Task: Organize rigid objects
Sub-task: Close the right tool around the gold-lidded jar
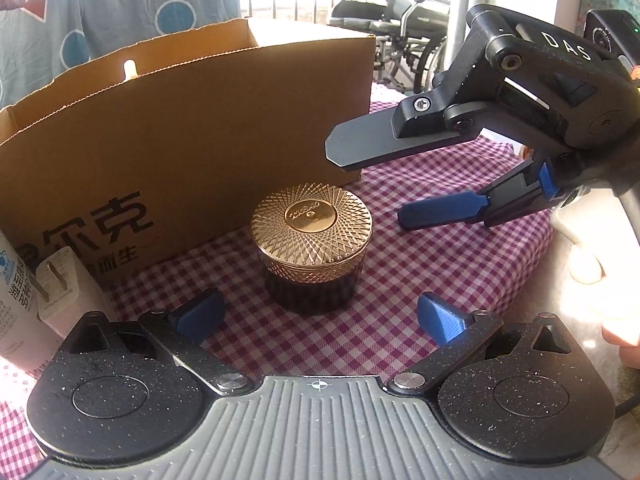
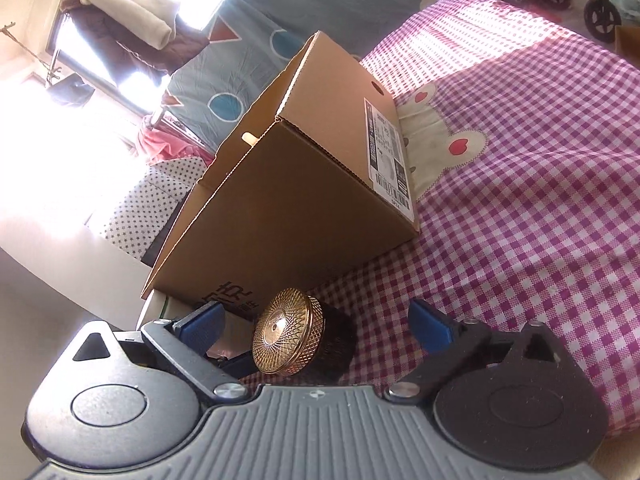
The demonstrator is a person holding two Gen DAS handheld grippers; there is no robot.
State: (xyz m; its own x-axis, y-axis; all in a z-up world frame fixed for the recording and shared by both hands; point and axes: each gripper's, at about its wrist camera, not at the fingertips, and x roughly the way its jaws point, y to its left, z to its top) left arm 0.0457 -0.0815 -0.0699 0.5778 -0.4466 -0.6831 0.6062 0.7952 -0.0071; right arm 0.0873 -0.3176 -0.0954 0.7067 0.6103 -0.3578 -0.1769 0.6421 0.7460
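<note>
The jar (image 1: pixel 311 245), dark glass under a gold patterned lid, stands on the checked tablecloth (image 1: pixel 420 280) just in front of the open cardboard box (image 1: pixel 192 120); the lid's embossed centre mark is too small to read. The box bears large Chinese print, partly cut off, and a shipping label on its end. The left gripper (image 1: pixel 320 316) stands wide, astride the jar without touching. The right gripper (image 1: pixel 380 184) is wide and empty. A wheelchair (image 1: pixel 392 20) stands behind in glare.
</note>
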